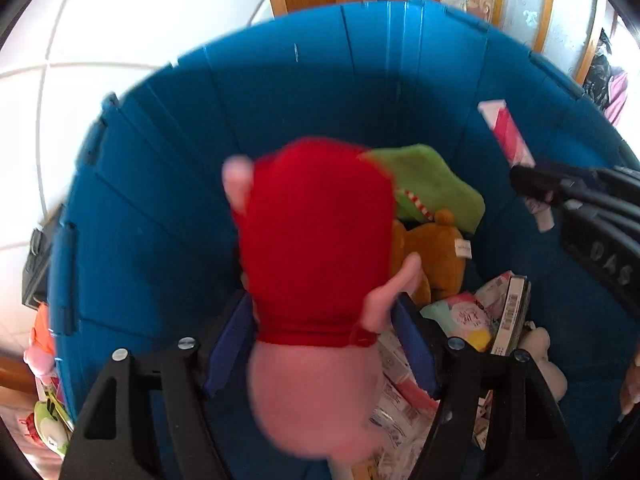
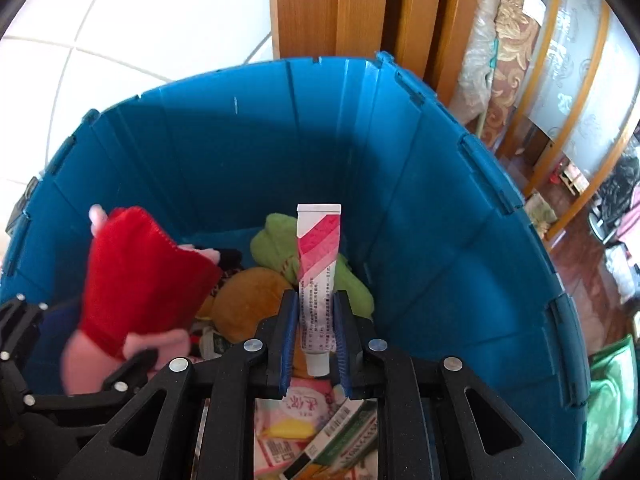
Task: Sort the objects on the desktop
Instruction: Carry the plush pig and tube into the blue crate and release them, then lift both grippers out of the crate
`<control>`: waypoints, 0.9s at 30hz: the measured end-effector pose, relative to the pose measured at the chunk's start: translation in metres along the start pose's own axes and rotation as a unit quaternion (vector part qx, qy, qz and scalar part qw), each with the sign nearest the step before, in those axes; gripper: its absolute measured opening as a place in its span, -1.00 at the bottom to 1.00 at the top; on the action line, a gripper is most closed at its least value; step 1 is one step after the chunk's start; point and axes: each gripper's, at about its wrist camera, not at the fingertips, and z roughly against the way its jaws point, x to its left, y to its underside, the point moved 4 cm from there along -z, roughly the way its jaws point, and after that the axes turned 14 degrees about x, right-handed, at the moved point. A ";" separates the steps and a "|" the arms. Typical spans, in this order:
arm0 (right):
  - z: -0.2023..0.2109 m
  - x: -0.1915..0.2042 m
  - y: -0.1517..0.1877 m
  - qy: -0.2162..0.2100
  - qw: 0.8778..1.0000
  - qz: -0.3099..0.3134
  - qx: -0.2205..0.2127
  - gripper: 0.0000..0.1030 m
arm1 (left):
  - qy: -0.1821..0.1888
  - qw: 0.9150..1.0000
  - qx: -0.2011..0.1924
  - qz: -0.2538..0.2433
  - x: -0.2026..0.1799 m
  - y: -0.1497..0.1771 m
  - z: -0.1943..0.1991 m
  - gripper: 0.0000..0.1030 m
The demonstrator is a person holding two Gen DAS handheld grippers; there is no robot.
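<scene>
My left gripper [image 1: 324,344] pinches a pink plush toy in a red dress [image 1: 316,240] at the lower center of the left wrist view. The blue pads press the toy from both sides near its waist, and it hangs over the open blue bin [image 1: 160,200]. The picture is blurred around the toy.

My right gripper [image 2: 316,336] clamps a pink-and-white striped tube [image 2: 319,264] at the lower center of the right wrist view. The tube stands upright between the pads, cap end toward the camera, flat crimped end pointing up. It is also held above the inside of the bin.

Contents already in the bin:
- a green plush [image 2: 276,248], center of the right wrist view
- a brown plush [image 2: 248,304], just beside the green one
- several flat packets and cartons [image 2: 320,432] along the lower edge

Status, as a judgement: the sort appears well along, since the bin already holds a mixed pile. Both held items are positioned for release but are not yet dropped. In the lower left corner of the left wrist view, a few colorful items [image 1: 44,360] lie outside the bin wall; these may remain to be collected.
</scene>
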 end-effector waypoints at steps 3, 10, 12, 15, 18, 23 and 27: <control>-0.010 -0.005 -0.005 -0.004 1.000 0.002 0.009 -0.66 | -0.009 0.999 -0.046 0.005 0.004 0.003 0.015 0.55; -0.014 -0.003 -0.006 0.002 1.000 0.010 0.014 -0.41 | -0.015 1.000 -0.009 0.006 0.001 -0.002 0.002 0.55; -0.013 -0.001 -0.005 0.007 1.000 0.009 0.015 0.00 | -0.006 1.000 0.000 0.010 0.010 0.000 0.001 0.55; -0.014 0.000 -0.005 0.015 1.000 0.010 0.017 0.36 | 0.004 1.000 0.009 0.017 0.014 0.004 -0.002 0.55; -0.014 0.003 -0.004 0.015 1.000 0.014 0.018 0.62 | 0.011 1.000 0.010 0.020 0.015 0.005 -0.001 0.55; -0.014 0.000 -0.006 0.004 1.000 0.012 0.019 1.00 | 0.017 1.000 0.006 0.019 0.014 0.006 0.001 0.55; -0.009 -0.001 -0.007 -0.006 1.000 0.008 0.018 1.00 | 0.032 0.999 0.009 0.022 0.015 0.008 0.004 0.55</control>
